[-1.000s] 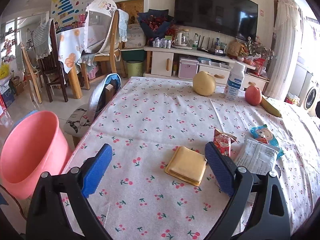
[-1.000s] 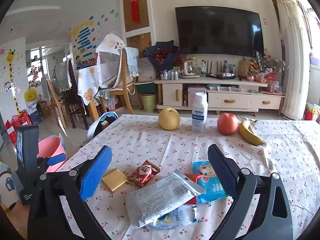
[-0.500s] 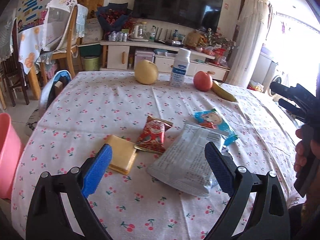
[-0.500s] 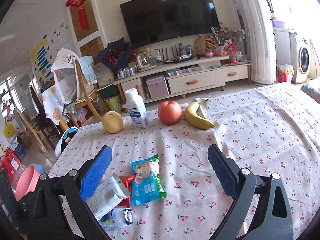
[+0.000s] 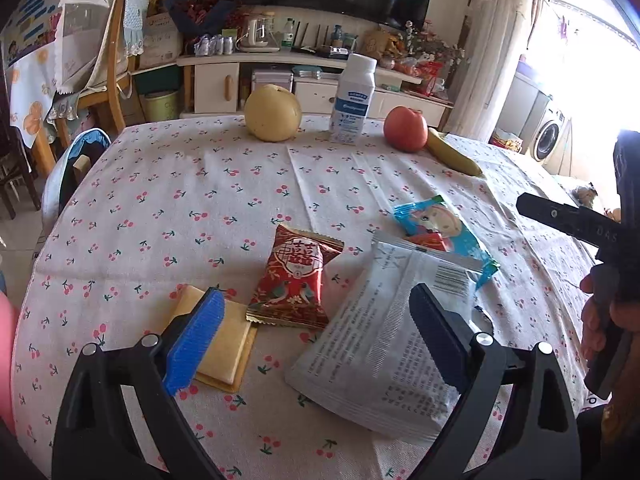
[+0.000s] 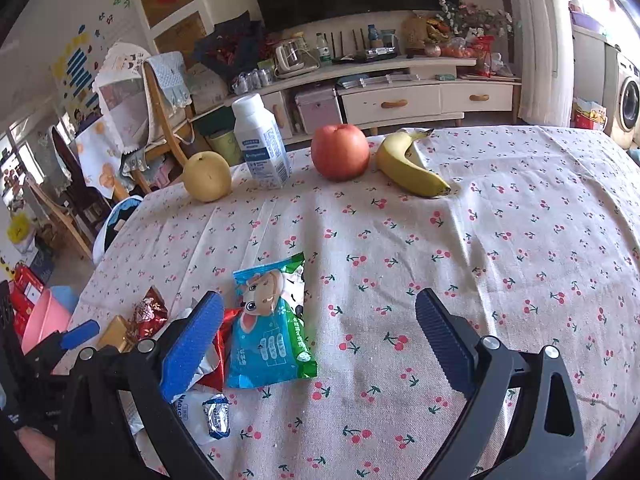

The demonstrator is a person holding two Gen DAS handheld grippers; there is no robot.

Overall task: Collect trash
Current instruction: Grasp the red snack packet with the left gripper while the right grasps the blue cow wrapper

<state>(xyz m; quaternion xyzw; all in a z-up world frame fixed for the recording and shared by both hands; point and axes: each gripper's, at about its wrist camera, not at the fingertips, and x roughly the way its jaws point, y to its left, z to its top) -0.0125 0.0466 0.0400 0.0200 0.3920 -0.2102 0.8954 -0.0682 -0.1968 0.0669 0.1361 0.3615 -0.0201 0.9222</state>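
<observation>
Trash sits bunched on the table [image 5: 168,184]: red wrapper [image 5: 298,280], yellow packet [image 5: 224,344], grey printed bag [image 5: 384,344], blue wrapper [image 6: 270,324]. Both left tongs [image 5: 316,340] and right tongs [image 6: 320,344] gape wide, empty. Best to straddle one wrapper squarely and pinch low (fruit stays). Printing on the wrappers is too small to read.

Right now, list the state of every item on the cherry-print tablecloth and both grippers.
Left gripper: jaws open, empty.
Right gripper: jaws open, empty.
Red foil snack packet: lying flat.
Flat yellow packet: lying flat.
Grey printed pouch: lying flat.
Blue cartoon wrapper: lying flat.
White milk bottle: upright, capped.
</observation>
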